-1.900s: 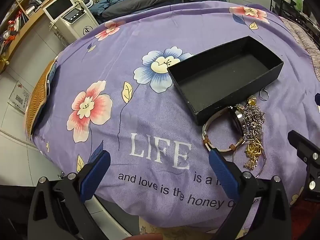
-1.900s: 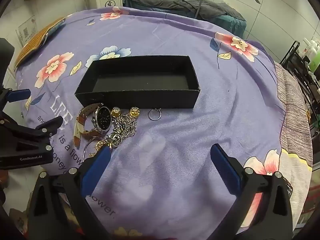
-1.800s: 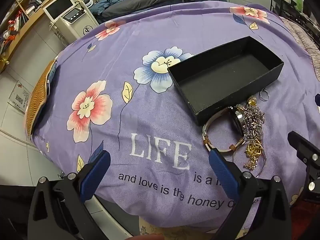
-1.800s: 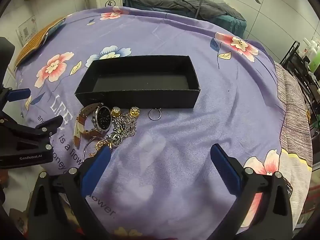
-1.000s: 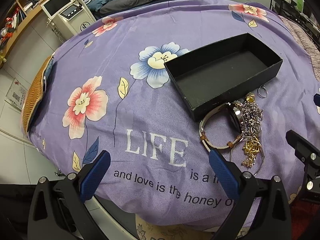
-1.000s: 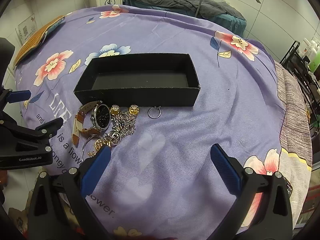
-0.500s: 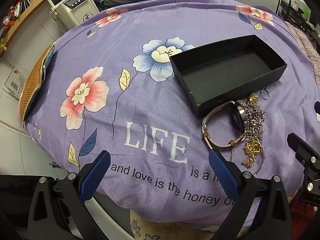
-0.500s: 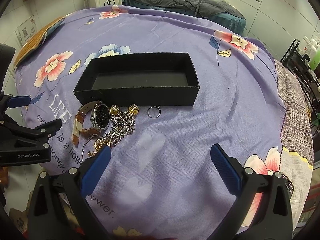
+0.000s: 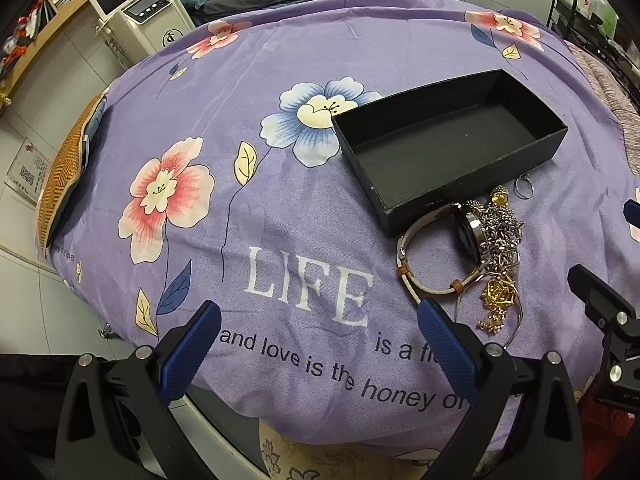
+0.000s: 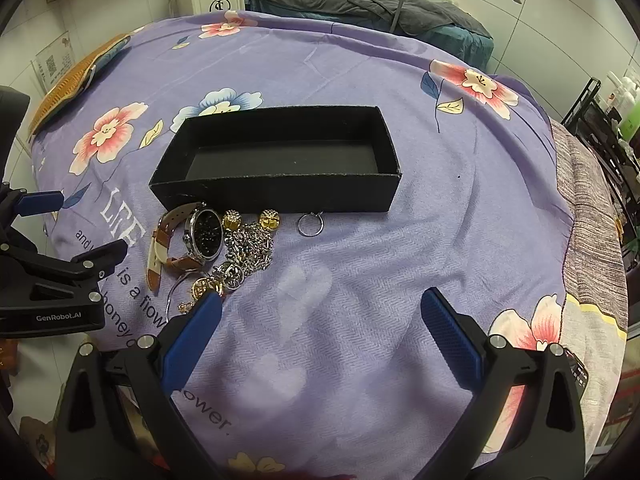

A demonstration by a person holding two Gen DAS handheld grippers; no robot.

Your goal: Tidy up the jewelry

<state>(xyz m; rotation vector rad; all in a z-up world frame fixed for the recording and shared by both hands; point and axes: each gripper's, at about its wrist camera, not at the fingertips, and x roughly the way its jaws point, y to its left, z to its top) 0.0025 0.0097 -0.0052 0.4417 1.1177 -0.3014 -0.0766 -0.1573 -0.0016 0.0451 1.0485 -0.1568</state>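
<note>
Jewelry heaped against the black box's near wall.
Both the left gripper [image 9: 318,342] and right gripper [image 10: 320,320] hover spread and empty; jewelry pile [image 10: 224,248] touches black box [image 10: 280,194], purple cloth [image 10: 460,240] bare rightward.

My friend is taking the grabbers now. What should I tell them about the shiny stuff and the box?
Left gripper: open, holding nothing, hovering over the purple flowered cloth.
Right gripper: open, holding nothing, hovering near the jewelry.
The black rectangular cardboard box is empty.
In front of it lie the brown-strapped wristwatch, the tangled silver chain, two small gold beads, gold pendants, and, apart to the right, a small silver ring.
Done: nothing is in the box yet.
Left: move every piece into the box.
</note>
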